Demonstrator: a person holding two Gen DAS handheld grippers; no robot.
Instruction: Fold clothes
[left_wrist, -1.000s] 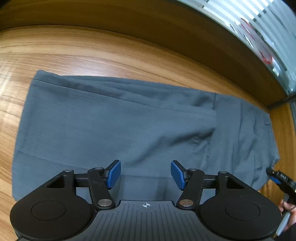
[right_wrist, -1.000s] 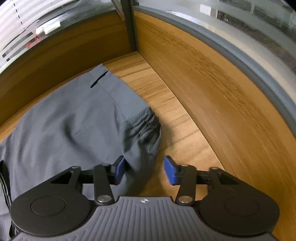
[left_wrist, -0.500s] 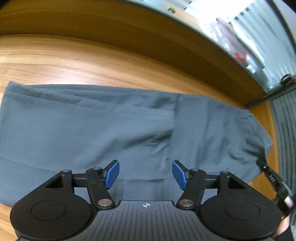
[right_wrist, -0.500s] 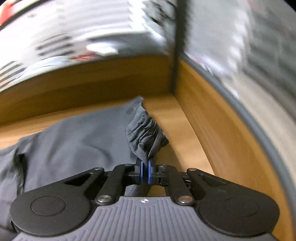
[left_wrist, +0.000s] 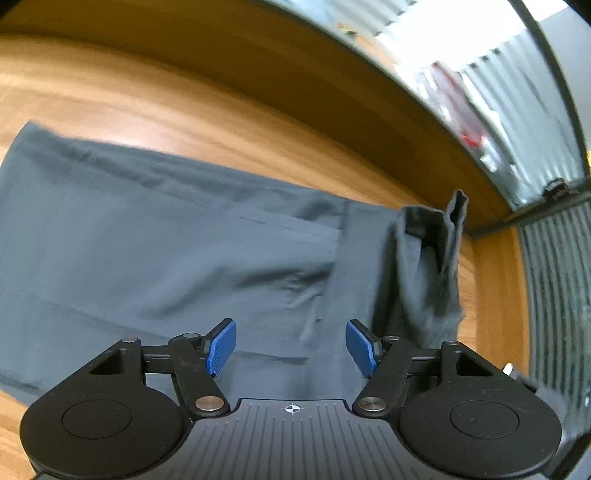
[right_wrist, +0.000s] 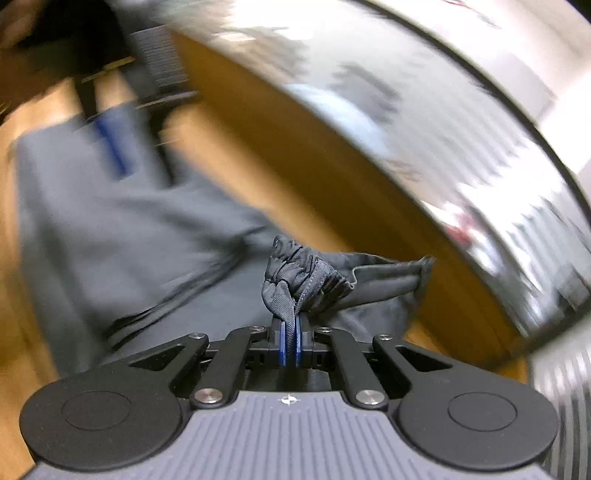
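The right gripper (right_wrist: 291, 341) has its blue pads pressed together on a bunched, elastic-gathered edge of the grey trousers (right_wrist: 122, 236); the pinched cloth stands up in a crumpled knot just ahead of the jaws. From there a lifted flap of the garment runs off to the right, clear of the wooden table (right_wrist: 236, 173), while the rest spreads away to the left. That view is badly smeared, so the dark shape with a blue streak at upper left is probably the other gripper, though it cannot be told for sure.

The left gripper (left_wrist: 291, 347) hovers over the trousers (left_wrist: 147, 251) with its blue pads standing well apart and nothing between them; no pad touches the fabric. The garment lies flat under and ahead of it, stretching away to the left across the table (left_wrist: 147, 110). To the right of the jaws, the waist end is raised off the surface in an upright fold, near the corner where the wooden side panels meet.
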